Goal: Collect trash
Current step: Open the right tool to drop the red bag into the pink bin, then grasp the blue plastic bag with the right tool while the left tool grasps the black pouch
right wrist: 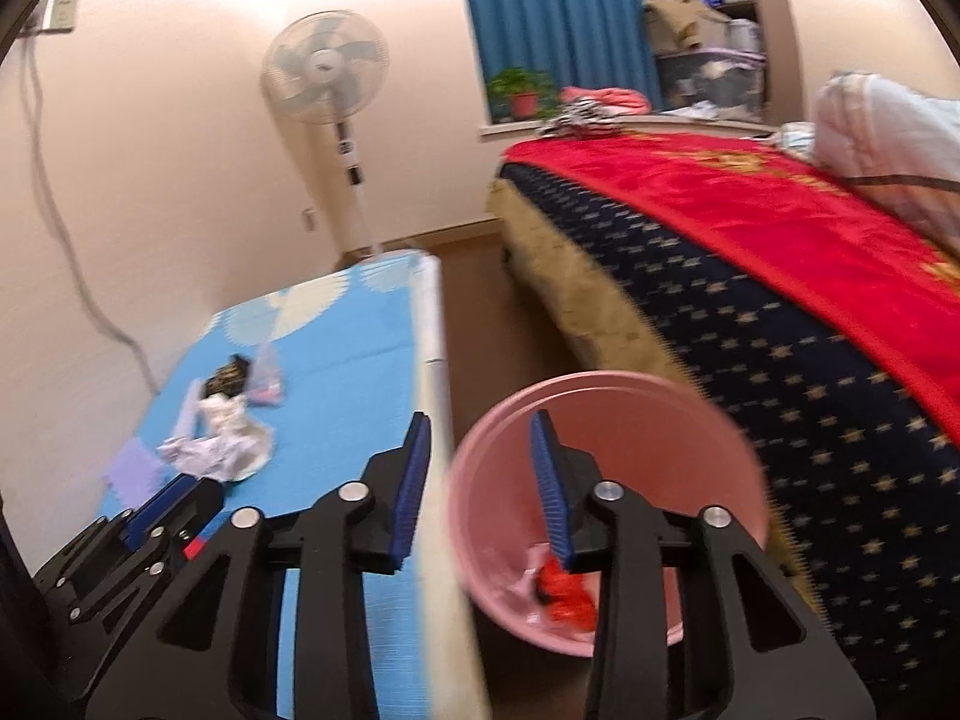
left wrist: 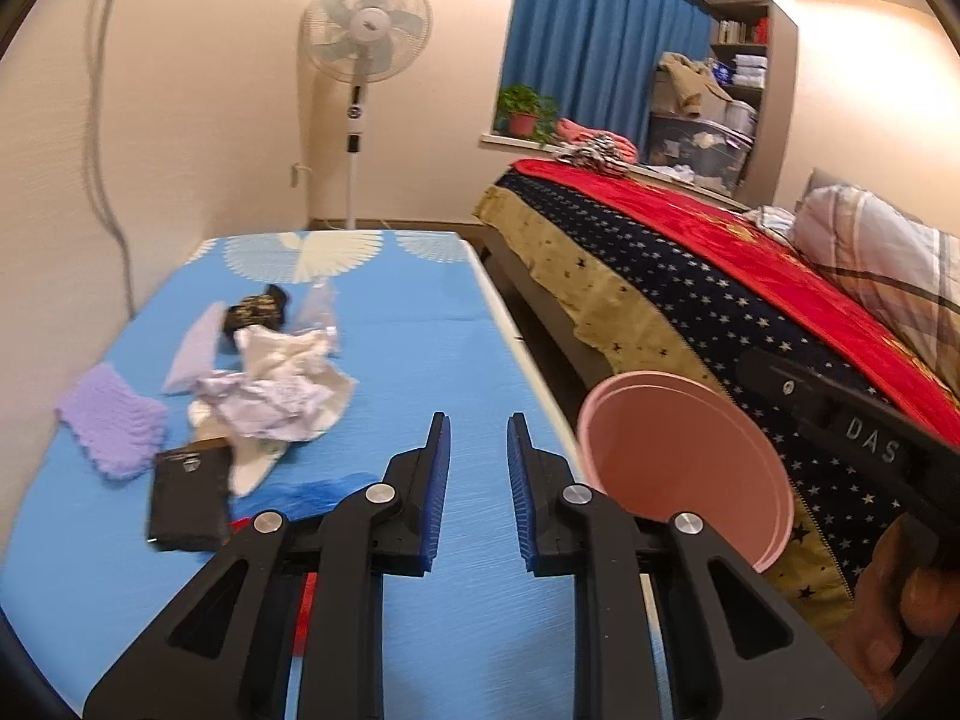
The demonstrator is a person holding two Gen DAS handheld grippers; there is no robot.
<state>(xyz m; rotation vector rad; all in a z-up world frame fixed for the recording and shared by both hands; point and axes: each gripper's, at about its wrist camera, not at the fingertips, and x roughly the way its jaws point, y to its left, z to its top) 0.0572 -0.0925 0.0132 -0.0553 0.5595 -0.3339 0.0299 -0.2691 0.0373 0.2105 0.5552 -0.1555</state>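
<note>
- Table (left wrist: 420,312) with a blue cover printed with white fan shapes at its far end; it stands against the wall, with a gap between it and the bed (left wrist: 750,276).
- Trash pile (left wrist: 270,390) on the left half of the table: crumpled white and pale paper, a dark wrapper (left wrist: 255,312) at its far side, a clear plastic scrap behind.
- Purple knitted cloth (left wrist: 114,426) lying left of the pile.
- Black flat box (left wrist: 189,498) lying just in front of the pile.
- Pink bin (right wrist: 606,504) beside the table's right edge, against the bed's starred valance; red and white scraps (right wrist: 564,591) lie in its bottom.
- Left gripper (left wrist: 477,480) over the near table; jaws parted by a narrow gap, nothing between them.
- Right gripper (right wrist: 486,486) over the bin's left rim; jaws apart, holding nothing.
- Standing fan (left wrist: 366,30) by the far wall.
- Potted plant (left wrist: 525,108) on the window ledge before the blue curtain (left wrist: 594,36).
</note>
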